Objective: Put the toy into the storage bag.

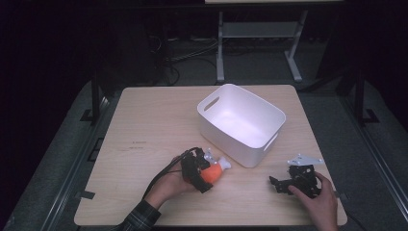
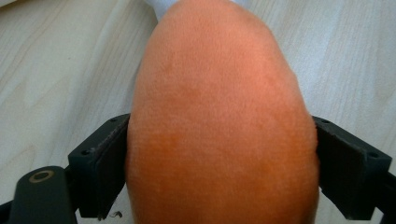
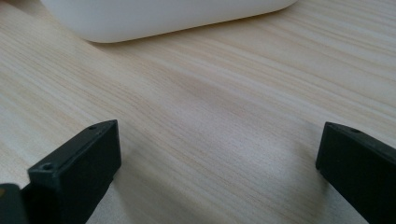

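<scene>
From the high view, we see our left hand-held gripper (image 1: 204,174) clamped on an orange plush toy (image 1: 212,172) low over the wooden surface (image 1: 149,125), just beside the near corner of the white bin (image 1: 240,122). We judge the toy is held there because the open, empty bin is the likely place for it: a short lift over the rim would do. The toy's white tip points toward the bin wall. Our right hand-held gripper (image 1: 288,185) rests on the surface near the front right corner, well apart from the toy and out of the left arm's way, which suits an idle hand.

In the left gripper view, the plush toy (image 2: 219,121) sits between the two black jaws, which press its flanks from either side; the grip falls on the widest part, so we think it should hold. The toy looks soft and fuzzy, an even orange, rounded like an egg, with a bit of white at the far end.

In the right gripper view, the jaws stand wide apart with nothing between them but bare wood, and the bin's (image 3: 168,16) lower edge lies ahead.
</scene>
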A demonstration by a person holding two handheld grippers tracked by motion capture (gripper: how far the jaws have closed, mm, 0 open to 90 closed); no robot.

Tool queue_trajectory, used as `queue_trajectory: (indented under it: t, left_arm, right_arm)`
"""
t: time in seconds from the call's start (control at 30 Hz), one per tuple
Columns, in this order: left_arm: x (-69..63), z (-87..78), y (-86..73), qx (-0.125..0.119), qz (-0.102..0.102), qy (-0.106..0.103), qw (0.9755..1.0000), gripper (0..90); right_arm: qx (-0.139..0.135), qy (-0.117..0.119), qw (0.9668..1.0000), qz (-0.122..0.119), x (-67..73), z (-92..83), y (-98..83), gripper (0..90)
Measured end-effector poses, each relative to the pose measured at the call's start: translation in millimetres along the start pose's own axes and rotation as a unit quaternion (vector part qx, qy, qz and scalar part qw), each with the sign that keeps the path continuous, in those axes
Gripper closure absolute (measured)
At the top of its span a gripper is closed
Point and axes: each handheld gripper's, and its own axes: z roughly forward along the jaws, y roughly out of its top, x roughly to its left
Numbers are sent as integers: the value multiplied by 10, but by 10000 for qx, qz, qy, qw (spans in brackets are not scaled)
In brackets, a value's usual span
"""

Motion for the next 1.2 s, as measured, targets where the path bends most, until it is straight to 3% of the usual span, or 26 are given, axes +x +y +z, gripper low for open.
queue_trajectory:
  t: [1.2]
  left_arm:
    - [40, -70, -53, -124, -139, -107, 9998, 204]
  right_arm:
    - [-2, 1, 10000, 1, 0, 0, 0, 0]
